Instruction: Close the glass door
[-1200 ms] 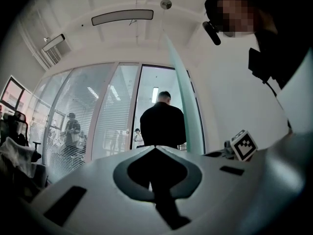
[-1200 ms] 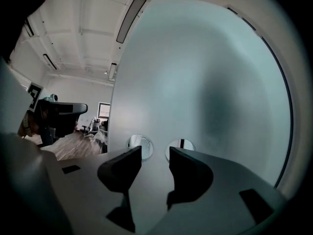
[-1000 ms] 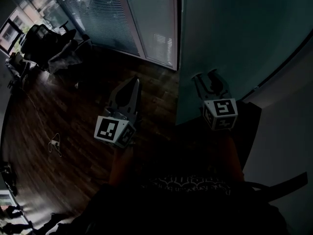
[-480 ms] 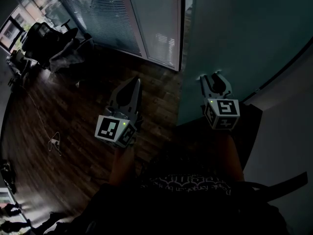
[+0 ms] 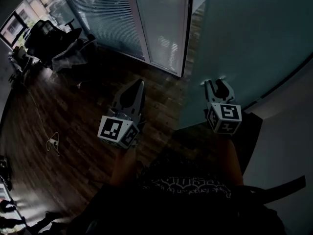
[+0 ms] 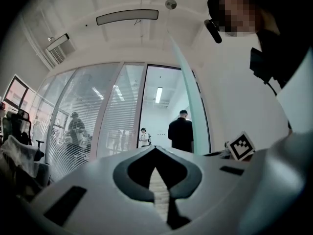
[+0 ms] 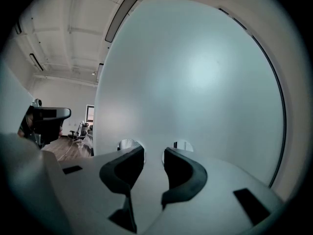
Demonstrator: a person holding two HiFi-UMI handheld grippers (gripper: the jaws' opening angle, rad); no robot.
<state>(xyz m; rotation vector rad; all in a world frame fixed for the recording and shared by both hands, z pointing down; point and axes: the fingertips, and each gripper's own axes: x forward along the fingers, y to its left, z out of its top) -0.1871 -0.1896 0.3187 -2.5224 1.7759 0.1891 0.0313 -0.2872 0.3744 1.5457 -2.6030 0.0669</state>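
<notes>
- The glass door (image 5: 244, 43) is a tall frosted, blue-green pane that fills the upper right of the head view. It stands swung open, with its free edge running up the middle of that view beside the doorway.
- In the right gripper view the glass door (image 7: 195, 82) fills almost everything ahead. Two small pale round patches sit on it just beyond the jaw tips; what they are cannot be told.
- The right gripper (image 5: 218, 84) points at the lower part of the pane with its tips right at the glass. Whether they touch it cannot be told.
- The jaws of the right gripper (image 7: 153, 151) stand apart and have just been closing a little. Only the pane shows through the gap between them.
- The left gripper (image 5: 138, 83) is held out over the wooden floor (image 5: 73, 111), to the left of the door and apart from it.
- The jaws of the left gripper (image 6: 155, 148) are pressed together at the tips, pinching nothing.
- In the left gripper view the door's edge shows as a thin greenish sliver (image 6: 188, 97) beside the bright doorway (image 6: 159, 106), where a person in dark clothing (image 6: 181, 131) stands.
- Left of the doorway runs a glass partition with blinds (image 5: 107, 13).
- Dark office chairs (image 5: 44, 35) stand at the far left, and a loose cable (image 5: 53, 143) lies on the floor.
</notes>
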